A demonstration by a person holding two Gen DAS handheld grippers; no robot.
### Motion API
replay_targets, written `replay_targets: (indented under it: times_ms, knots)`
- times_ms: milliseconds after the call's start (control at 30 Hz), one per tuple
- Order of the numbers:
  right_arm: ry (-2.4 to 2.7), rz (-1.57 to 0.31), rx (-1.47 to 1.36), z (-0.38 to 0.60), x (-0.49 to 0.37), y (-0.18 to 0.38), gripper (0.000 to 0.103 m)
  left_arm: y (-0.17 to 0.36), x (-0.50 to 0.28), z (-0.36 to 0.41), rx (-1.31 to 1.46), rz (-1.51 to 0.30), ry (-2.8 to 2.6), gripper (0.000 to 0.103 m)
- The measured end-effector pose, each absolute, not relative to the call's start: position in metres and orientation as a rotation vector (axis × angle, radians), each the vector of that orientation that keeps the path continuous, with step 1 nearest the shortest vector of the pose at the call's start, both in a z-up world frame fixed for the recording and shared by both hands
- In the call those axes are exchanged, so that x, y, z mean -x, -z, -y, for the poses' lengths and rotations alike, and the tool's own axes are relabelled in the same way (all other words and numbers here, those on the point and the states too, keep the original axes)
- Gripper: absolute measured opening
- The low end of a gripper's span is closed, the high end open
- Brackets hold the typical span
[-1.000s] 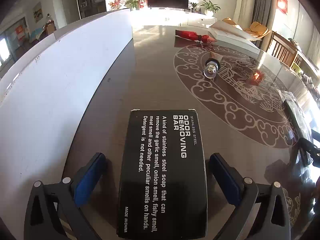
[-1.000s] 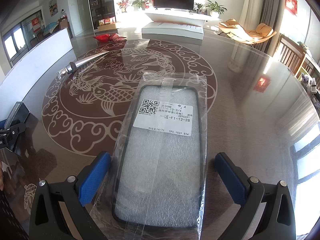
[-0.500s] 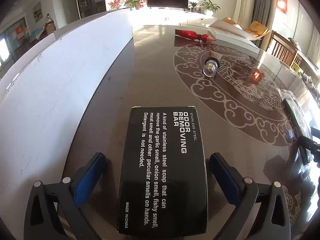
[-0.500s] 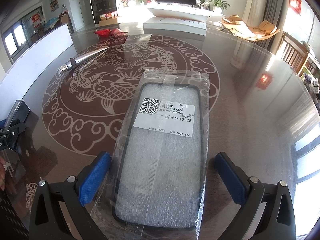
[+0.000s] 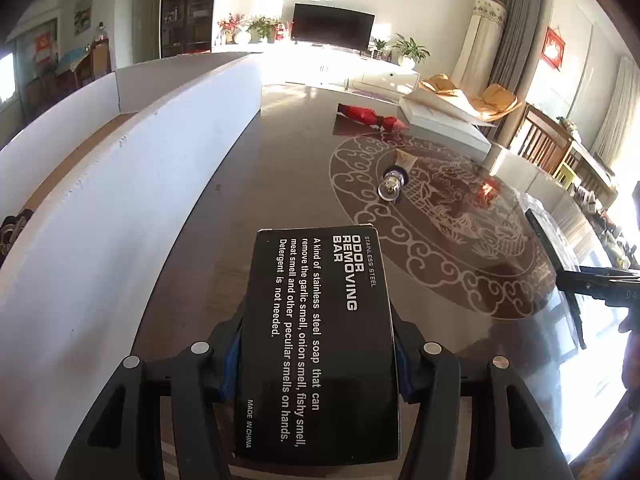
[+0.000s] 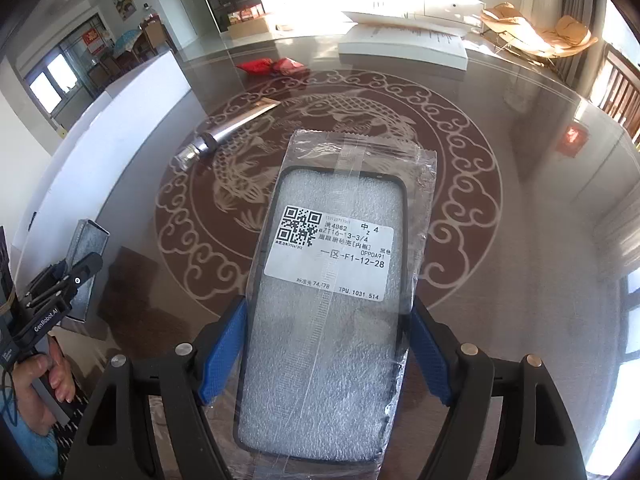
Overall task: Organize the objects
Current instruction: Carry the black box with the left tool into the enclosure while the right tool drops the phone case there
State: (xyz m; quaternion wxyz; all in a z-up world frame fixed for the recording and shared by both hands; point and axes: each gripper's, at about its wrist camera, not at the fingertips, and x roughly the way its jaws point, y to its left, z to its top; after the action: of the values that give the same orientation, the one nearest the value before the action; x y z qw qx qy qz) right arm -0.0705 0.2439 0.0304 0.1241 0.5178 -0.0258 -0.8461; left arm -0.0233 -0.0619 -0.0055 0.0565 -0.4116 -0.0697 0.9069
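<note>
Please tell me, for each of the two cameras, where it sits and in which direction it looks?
Left wrist: on the left tongs, looking down at the black box they clamp, white bin alongside.
Right wrist: on the right tongs, looking down at the bagged phone case they clamp; a hand shows.
Shared: silver tube, red packet.

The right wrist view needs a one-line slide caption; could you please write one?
Right gripper fingers closed on a bagged phone case above the patterned table.

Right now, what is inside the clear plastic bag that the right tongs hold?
Inside the clear plastic bag lies a black-rimmed phone case filled with white foam. A white label with a QR code covers part of it, and the case's back is hidden.
</note>
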Motion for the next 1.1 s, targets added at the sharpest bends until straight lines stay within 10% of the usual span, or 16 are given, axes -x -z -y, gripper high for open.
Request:
replay_targets:
  times_ms: [367,1000,1100]
  knots:
    - [2.241,0.044,-1.056,-0.018,0.104,-0.138,0.077,-0.116,-0.002,0.191,1.026,0.314,-3.111,0.057]
    - [2.096,-0.229,-1.049,0.197,0.133,-0.103,0.081,-0.077,0.025,0.285,1.272,0.191,-3.26,0.059]
    - [2.128,-0.21,-1.077,0.186,0.142,-0.094,0.09,-0.067,0.04,0.291,1.409,0.161,-3.228,0.098]
